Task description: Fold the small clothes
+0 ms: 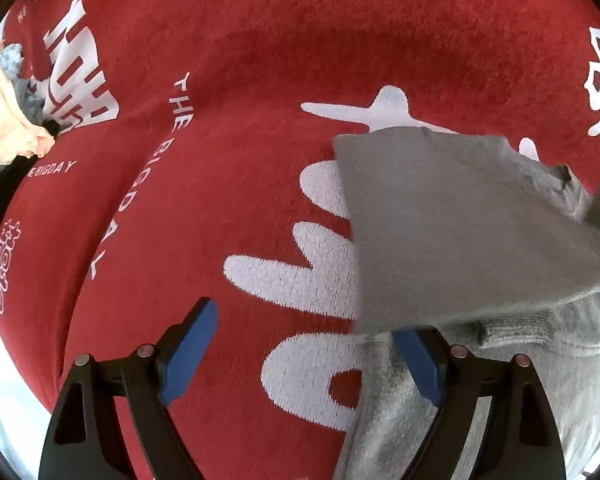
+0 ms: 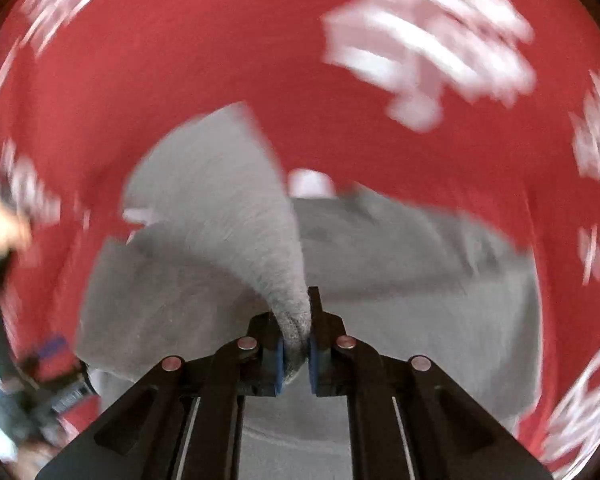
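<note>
A small grey garment (image 1: 440,232) lies on the red cloth at the right of the left wrist view, with one flap lifted. My left gripper (image 1: 302,356) stands open over the cloth; its right pad (image 1: 416,364) is at the garment's left edge, and nothing is pinched between the pads. In the blurred right wrist view my right gripper (image 2: 296,356) is shut on a bunched fold of the grey garment (image 2: 380,300), which rises from the flat part up into the blue pads.
A red cloth (image 1: 240,80) with white lettering covers the whole surface under both grippers. At its far left edge sits a pile of other clothes (image 1: 8,120), peach, grey and black. A pale surface shows past the cloth's lower left edge.
</note>
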`<state>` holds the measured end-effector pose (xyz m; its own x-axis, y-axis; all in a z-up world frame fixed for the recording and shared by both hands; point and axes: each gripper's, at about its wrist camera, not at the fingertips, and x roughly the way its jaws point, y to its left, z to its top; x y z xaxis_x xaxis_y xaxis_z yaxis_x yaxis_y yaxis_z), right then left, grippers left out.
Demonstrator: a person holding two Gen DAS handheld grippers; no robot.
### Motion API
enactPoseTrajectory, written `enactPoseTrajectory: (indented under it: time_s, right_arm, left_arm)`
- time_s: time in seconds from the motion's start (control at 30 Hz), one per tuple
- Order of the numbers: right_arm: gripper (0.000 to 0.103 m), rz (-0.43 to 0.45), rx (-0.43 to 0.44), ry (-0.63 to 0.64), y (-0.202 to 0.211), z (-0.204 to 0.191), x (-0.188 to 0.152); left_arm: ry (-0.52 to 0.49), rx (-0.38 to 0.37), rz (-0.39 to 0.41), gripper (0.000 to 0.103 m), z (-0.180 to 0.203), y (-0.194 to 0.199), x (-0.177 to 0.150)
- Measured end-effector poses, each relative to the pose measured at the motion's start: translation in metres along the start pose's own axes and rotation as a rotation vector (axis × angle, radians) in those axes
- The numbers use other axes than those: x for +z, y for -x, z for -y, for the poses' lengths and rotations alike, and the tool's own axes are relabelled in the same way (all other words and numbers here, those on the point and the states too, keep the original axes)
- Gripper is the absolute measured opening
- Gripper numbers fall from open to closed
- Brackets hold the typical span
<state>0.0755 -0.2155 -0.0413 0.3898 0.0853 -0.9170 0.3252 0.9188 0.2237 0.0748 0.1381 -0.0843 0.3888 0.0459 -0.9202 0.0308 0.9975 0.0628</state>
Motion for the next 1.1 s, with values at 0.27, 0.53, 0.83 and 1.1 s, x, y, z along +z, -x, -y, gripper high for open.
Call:
enactPoseTrajectory:
  time_s: [0.27, 0.53, 0.83, 1.1]
  right_arm:
    - [0.017, -0.111, 0.32, -0.468, -0.031, 0.102, -0.027]
    - [0.008, -0.118, 0.233, -0.392, -0.018, 0.102, -0.02]
    - [0.024, -0.193, 0.195, -0.317, 0.005, 0.117, -0.038]
    - [0.034, -0.18, 0.244, -0.395, 0.02, 0.123, -0.047]
  left_arm:
    - [-0.013, 0.021, -0.02, 0.088, 0.009, -0.006, -0.002]
    - [0.029, -0.038, -0.059, 0.088, -0.005, 0.004, -0.001]
    - [0.018, -0.159, -0.099, 0.088, -0.011, 0.039, -0.008]
    - [0.002, -0.162, -0.066, 0.088, 0.017, 0.041, 0.018]
